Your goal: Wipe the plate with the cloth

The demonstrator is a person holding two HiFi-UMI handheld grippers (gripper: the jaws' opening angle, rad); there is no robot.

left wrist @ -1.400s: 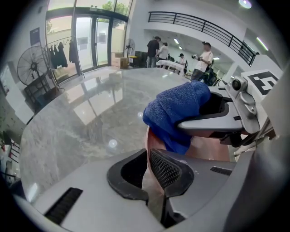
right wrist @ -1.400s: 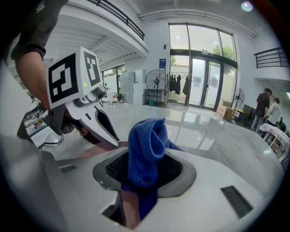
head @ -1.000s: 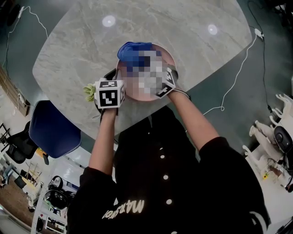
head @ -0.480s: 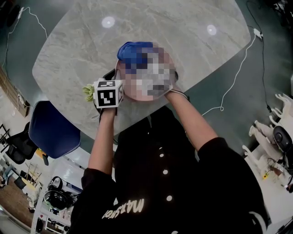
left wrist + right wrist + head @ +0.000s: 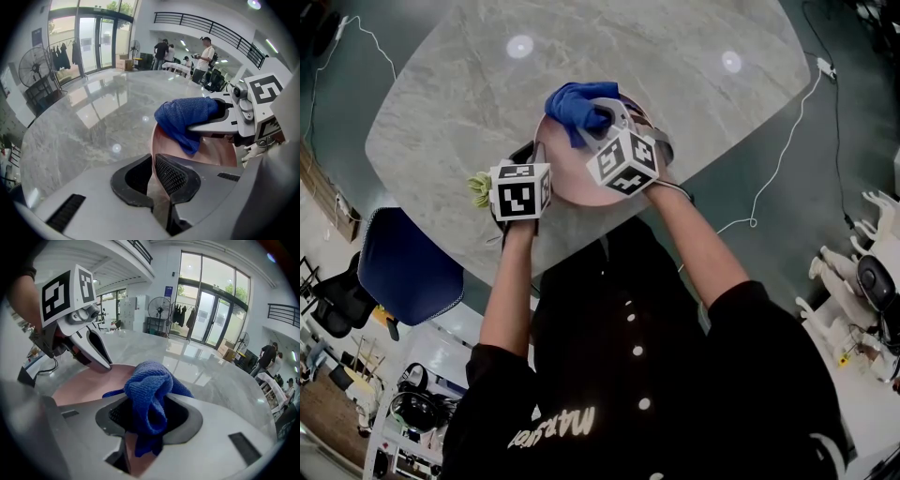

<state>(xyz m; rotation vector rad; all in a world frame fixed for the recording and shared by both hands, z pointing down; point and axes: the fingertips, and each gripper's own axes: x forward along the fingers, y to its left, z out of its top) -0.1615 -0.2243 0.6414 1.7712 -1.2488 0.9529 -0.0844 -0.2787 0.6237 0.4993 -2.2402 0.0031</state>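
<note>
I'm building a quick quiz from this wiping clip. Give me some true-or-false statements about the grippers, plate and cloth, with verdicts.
1. The left gripper is shut on the pink plate at its rim. True.
2. The right gripper is empty. False: it is shut on the blue cloth.
3. A blue chair stands beside the table. True.
4. The blue cloth lies spread flat on the table. False: it is bunched between the right gripper's jaws, over the pink plate.

Nubby cloth; glossy marble tbl
</note>
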